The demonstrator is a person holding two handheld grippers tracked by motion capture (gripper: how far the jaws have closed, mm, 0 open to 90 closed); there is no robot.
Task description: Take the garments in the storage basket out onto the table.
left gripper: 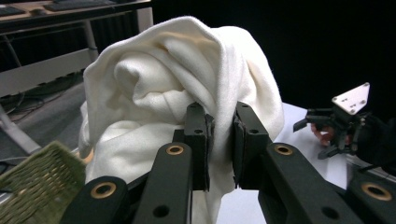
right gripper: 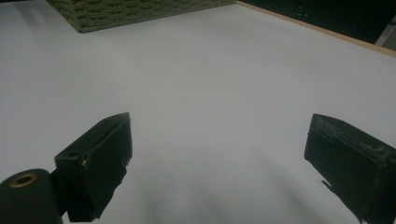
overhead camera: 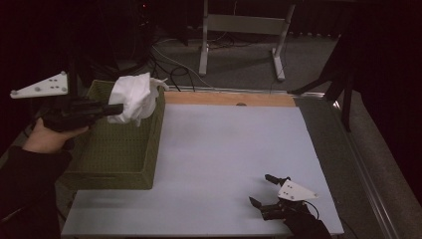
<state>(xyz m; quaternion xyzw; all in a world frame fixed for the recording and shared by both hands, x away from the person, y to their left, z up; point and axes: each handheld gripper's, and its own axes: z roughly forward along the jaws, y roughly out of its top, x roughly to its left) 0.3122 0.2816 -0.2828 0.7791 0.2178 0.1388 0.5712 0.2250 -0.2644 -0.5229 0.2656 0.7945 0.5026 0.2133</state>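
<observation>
A bunched white cloth (overhead camera: 133,98) hangs over the far right part of a green woven basket (overhead camera: 109,167) at the table's left edge. My left gripper (overhead camera: 118,108) is shut on that cloth, held up by a hand at the left. In the left gripper view the cloth (left gripper: 182,79) bulges above my left gripper (left gripper: 220,144), whose jaws pinch a fold. My right gripper (overhead camera: 263,190) rests open near the table's front right corner. In the right gripper view my right gripper (right gripper: 217,154) has wide-apart jaws with bare table between them.
The pale table (overhead camera: 224,149) has a wooden strip (overhead camera: 229,98) along its far edge. A basket corner (right gripper: 135,11) lies ahead in the right gripper view. Beyond the table stand a metal desk frame (overhead camera: 244,35) and floor cables (overhead camera: 174,64).
</observation>
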